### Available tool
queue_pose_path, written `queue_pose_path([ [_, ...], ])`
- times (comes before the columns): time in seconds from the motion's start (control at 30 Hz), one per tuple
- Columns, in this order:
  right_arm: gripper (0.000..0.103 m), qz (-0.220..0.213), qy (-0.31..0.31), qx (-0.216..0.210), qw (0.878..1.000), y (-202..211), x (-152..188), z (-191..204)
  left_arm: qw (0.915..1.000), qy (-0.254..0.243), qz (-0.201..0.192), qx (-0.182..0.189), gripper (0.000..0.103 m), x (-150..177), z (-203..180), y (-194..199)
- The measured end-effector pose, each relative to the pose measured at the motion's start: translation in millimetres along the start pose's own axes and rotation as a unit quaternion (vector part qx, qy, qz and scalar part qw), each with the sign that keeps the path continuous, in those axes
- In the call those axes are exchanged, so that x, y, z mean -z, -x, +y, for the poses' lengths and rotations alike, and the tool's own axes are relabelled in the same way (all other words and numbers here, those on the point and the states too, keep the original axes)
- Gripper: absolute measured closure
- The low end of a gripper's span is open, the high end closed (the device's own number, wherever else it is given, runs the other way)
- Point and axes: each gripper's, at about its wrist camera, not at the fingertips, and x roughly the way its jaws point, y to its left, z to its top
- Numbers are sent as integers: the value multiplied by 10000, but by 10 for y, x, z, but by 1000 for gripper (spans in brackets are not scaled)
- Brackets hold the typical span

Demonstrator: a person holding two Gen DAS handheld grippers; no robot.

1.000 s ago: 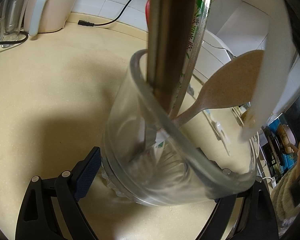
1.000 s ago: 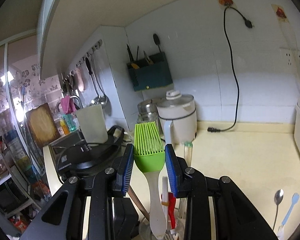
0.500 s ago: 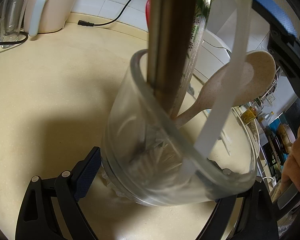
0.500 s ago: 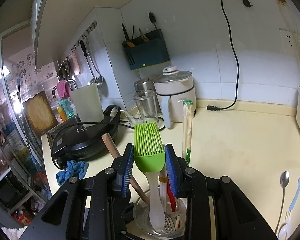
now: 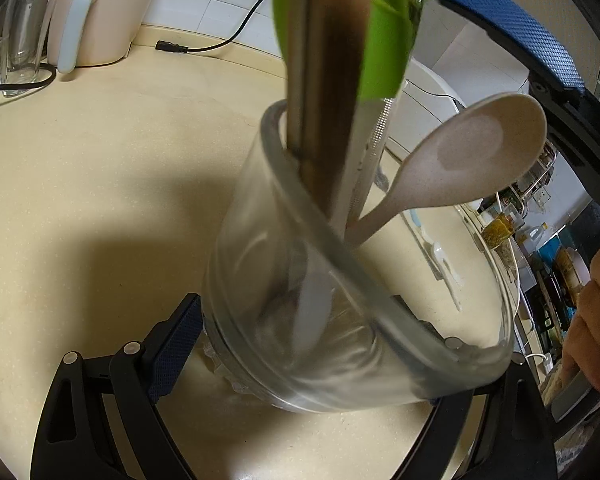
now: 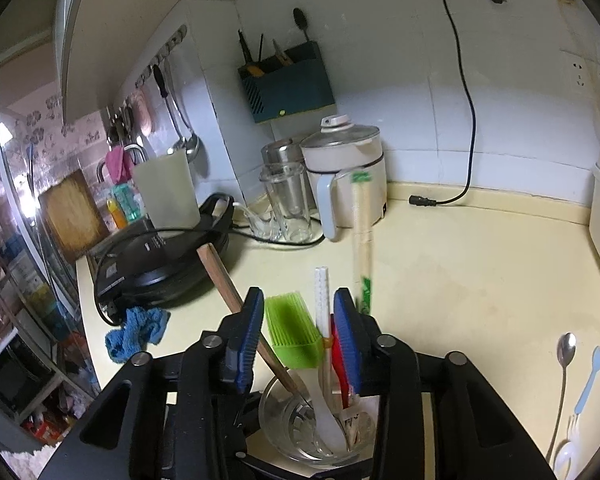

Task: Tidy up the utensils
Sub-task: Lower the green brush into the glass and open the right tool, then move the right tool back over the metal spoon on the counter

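Risk first: the left gripper (image 5: 300,360) hugs the glass jar (image 5: 351,280) w/ a pad on each side, right at the near edge of the left view. Jar looks tipped a bit. If that grip slips, I think the jar could fall and spill all the tools. Also the jar is getting full, so new things may bump the tall ones and knock them out.

The right gripper (image 6: 300,336) sits just above the jar, jaws apart. The green silicone brush (image 6: 294,332) stands btw its blue pads but they don't seem to touch it; its white handle goes down into the jar. Looks let go.

In the jar: brush, a wooden stick (image 6: 236,300), a white speckled spoon (image 5: 459,156), a wrapped pack of chopsticks (image 6: 361,240), a red thing I can't name.

Farther right on the counter (image 6: 459,280): a metal spoon (image 6: 564,364) and a blue fork (image 6: 591,376), not in the jar yet.

Far back: clear glass cups (image 6: 288,208), look empty, by a white kettle pot (image 6: 347,188). On the wall, a dark blue holder (image 6: 288,84) w/ a few tools.
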Motion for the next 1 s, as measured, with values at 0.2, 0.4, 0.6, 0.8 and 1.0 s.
queue_pose_path([
  [0.2,65,-431,-235,89,9988,336,23,-175,10000,-1,1,-3,11,-3,-14,-7],
  [0.4,65,-839,-139,1120,9901,796,303,-478,10000,-2,2,-5,11,-3,-13,-5],
  [0.6,65,-865,-491,2608,9602,1147,707,-1115,10000,3,-1,-13,11,-1,-12,-3],
  [0.8,65,-813,-1144,3356,9315,1411,1018,-1758,10000,-2,0,-11,11,-1,-13,-3],
  [1.0,65,-850,-1256,3379,9289,1462,1138,-1945,10000,-21,8,-40,11,-9,-27,-7],
])
